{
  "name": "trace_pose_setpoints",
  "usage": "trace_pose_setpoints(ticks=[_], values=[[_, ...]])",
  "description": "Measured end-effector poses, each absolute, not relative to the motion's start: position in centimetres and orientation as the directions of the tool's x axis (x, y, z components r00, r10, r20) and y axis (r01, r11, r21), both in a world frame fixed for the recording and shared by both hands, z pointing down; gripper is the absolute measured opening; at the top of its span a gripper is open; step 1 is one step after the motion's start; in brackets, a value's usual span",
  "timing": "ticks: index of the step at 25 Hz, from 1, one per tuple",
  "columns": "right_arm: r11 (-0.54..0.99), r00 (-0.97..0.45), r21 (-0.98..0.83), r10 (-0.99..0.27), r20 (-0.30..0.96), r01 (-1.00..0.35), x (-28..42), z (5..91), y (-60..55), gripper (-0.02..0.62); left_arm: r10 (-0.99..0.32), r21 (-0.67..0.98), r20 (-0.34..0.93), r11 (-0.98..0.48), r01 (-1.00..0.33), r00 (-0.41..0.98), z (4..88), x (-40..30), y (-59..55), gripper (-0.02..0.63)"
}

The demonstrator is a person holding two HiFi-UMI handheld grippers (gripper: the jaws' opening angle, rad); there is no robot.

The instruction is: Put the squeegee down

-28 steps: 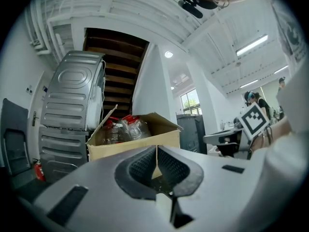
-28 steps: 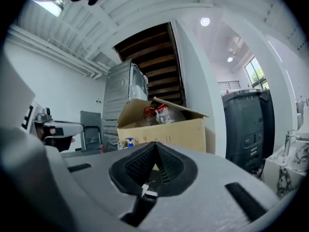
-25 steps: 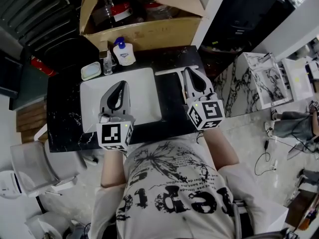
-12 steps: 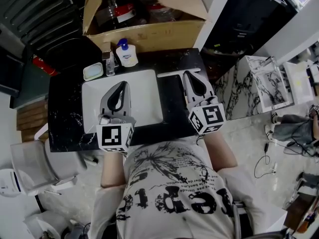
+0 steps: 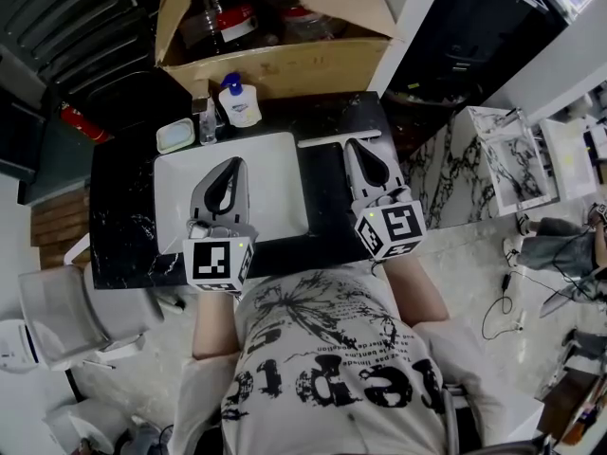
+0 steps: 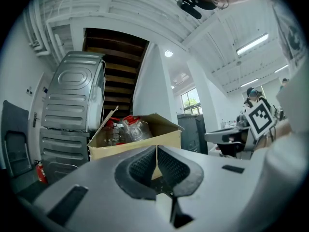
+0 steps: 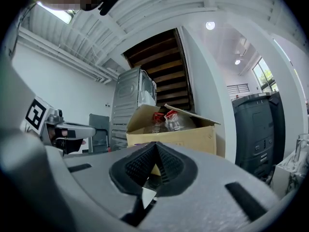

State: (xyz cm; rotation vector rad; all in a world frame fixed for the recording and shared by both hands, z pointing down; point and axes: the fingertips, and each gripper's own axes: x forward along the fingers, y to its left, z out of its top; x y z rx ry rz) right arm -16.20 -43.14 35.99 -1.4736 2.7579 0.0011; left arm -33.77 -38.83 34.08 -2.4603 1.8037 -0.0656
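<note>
Right tongs [image 7: 154, 149] shut, empty, tips near squeegee [image 5: 327, 139], which lies along counter's [image 5: 123, 235] far edge, clear of sink [image 5: 280, 197]; I judge set-down done. Left tongs [image 6: 156, 151] shut, idle over sink.

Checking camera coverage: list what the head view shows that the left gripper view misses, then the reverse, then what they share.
Head view only: the white sink, soap bottle, squeegee and black counter. Left gripper view only: the dark staircase, a window and ceiling lights. Both: the cardboard box of bottles and the right gripper.
</note>
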Motion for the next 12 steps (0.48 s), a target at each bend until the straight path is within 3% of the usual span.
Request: trace_pose_setpoints(ticks=[12], values=[[0.569, -0.569, 0.008, -0.822, -0.007, -0.823, -16.57, 35.89, -43.33, -0.009, -0.955, -0.090, -0.009, -0.294, -0.952, 0.296, 34.00, -33.55, -39.34, 0.012]])
